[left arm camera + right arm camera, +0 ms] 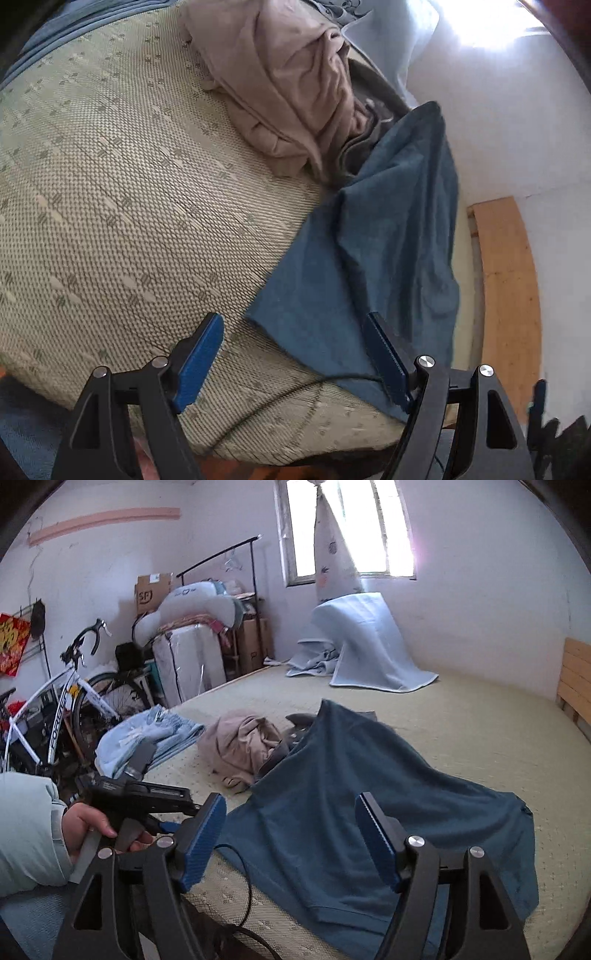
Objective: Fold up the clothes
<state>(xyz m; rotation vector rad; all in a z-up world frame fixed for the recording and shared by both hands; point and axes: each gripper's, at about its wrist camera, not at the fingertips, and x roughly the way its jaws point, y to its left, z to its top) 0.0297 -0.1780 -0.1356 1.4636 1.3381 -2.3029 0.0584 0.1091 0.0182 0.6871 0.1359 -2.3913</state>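
A dark teal garment (369,812) lies spread and rumpled on the woven bed mat (461,720), its far end draped over a grey garment (291,734). In the left wrist view the same teal garment (369,258) runs from the near edge toward a beige bundle of clothing (288,92). My left gripper (295,354) is open above the garment's near corner, holding nothing. My right gripper (291,838) is open too, hovering over the garment's near left part. The left gripper (173,823) shows in the right wrist view, held by a hand (88,827) in a pale sleeve.
Folded light-blue denim (147,738) sits at the mat's left edge beside the beige bundle (240,749). A light-blue blanket (362,646) is heaped at the far side. A wooden headboard (576,679) stands right. A bicycle (66,709) and boxes crowd the left. A black cable (240,893) lies near.
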